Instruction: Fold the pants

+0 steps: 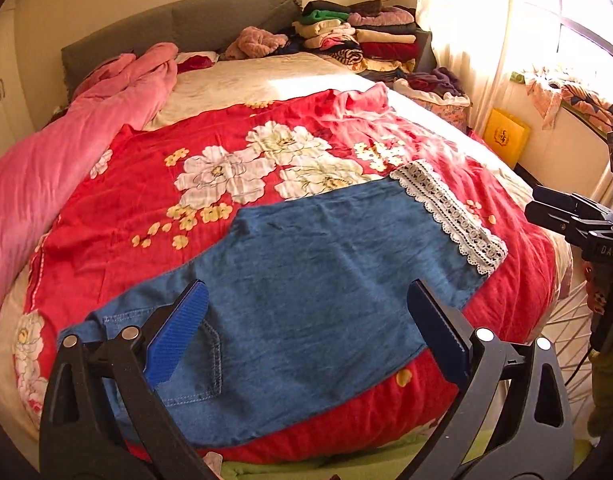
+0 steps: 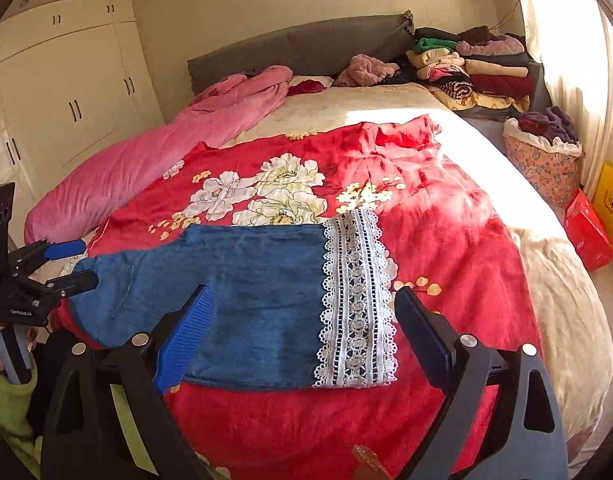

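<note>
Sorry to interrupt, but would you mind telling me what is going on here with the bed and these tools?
A person is folding denim pants with a handheld claw in each hand. The pants lie flat on a red floral blanket on the bed, white lace hem toward the right. The left claw hovers open over the pocket end, the right claw open over the hem end. Neither holds any fabric.

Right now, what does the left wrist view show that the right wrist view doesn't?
Left wrist only: the back pocket at the waist end of the denim pants, and the window. Right wrist only: the white wardrobe and a red bag on the floor. Both share the pants lying flat on the red floral blanket, the lace cuff, and both hand-held grippers open, the left hand-held gripper and the right hand-held gripper.
</note>
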A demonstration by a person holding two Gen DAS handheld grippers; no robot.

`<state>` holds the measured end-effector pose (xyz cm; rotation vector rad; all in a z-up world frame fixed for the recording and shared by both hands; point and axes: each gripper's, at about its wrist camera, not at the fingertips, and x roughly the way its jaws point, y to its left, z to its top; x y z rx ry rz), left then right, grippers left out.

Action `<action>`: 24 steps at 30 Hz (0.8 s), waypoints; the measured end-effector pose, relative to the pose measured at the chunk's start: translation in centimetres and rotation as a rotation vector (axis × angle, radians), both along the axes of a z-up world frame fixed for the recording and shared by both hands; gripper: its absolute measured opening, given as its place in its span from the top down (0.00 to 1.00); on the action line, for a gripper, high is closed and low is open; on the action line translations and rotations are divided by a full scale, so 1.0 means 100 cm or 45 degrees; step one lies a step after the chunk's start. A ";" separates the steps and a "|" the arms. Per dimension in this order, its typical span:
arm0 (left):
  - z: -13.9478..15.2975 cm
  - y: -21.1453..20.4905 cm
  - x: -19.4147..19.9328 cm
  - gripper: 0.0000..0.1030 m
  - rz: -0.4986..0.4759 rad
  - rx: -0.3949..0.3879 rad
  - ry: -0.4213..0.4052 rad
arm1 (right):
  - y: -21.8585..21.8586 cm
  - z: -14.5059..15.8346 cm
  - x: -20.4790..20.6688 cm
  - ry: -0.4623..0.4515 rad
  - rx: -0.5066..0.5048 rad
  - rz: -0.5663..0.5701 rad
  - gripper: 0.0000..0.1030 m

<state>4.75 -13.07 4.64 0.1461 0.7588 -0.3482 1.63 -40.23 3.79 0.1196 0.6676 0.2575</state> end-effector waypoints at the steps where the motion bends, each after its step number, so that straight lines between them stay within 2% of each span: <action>1: 0.000 -0.002 0.002 0.09 -0.005 -0.001 0.000 | -0.003 0.001 -0.001 -0.002 -0.003 -0.009 0.12; 12: 0.003 -0.027 0.021 0.09 -0.066 0.003 -0.007 | -0.025 -0.006 -0.004 0.008 -0.008 -0.084 0.12; 19: 0.000 -0.050 0.043 0.09 -0.131 0.016 -0.026 | -0.021 -0.031 0.006 0.082 -0.008 -0.054 0.12; 24: -0.008 -0.068 0.069 0.09 -0.178 0.060 -0.017 | -0.018 -0.051 0.015 0.148 0.001 -0.036 0.12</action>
